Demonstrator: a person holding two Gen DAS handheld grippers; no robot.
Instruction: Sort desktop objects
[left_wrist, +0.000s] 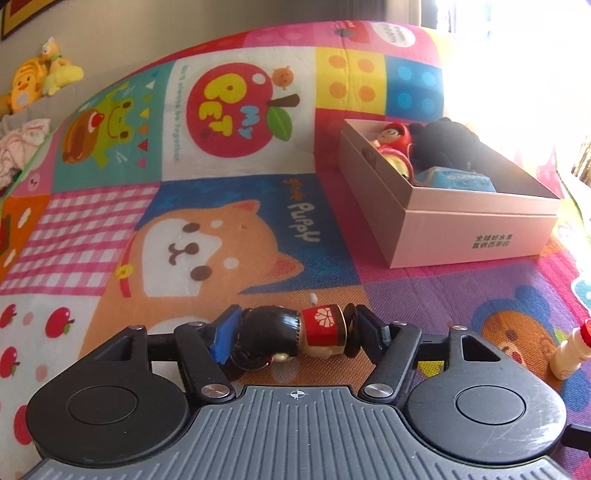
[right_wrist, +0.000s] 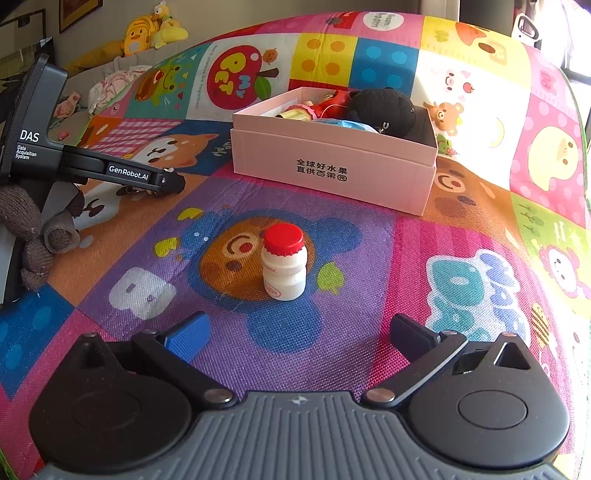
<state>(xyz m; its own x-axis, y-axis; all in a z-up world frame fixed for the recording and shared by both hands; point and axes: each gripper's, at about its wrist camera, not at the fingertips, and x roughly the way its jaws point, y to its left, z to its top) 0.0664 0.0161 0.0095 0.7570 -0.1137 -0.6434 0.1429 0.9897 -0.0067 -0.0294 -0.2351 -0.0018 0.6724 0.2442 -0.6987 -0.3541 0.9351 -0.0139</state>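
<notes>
- left wrist view: the left tongs (left_wrist: 295, 334) are clamping a small doll (left_wrist: 295, 338) that is lying sideways between the pads, head against the blue pad (left_wrist: 225, 338), base against the dark pad, low over the play mat (left_wrist: 110, 221).
- to do this step well, i think the hand is needing to lift straight up with the squeeze steady, because the round head could be slipping, then carry it over the near wall of the pink box (left_wrist: 476, 236) before lowering.
- counting here: one box, three things lying inside it (a red doll (left_wrist: 395, 144), a black plush (left_wrist: 450, 144), a blue carton (left_wrist: 458, 181)), one doll in the tongs, one bottle (left_wrist: 570, 350) at the right edge.
- right wrist view: the right tongs (right_wrist: 299, 339) are standing wide with nothing between them, pointing at one small bottle with a red cap, standing upright on the mat, well apart from the one box.
- two things are seeming left to sort: the doll and the bottle.
</notes>
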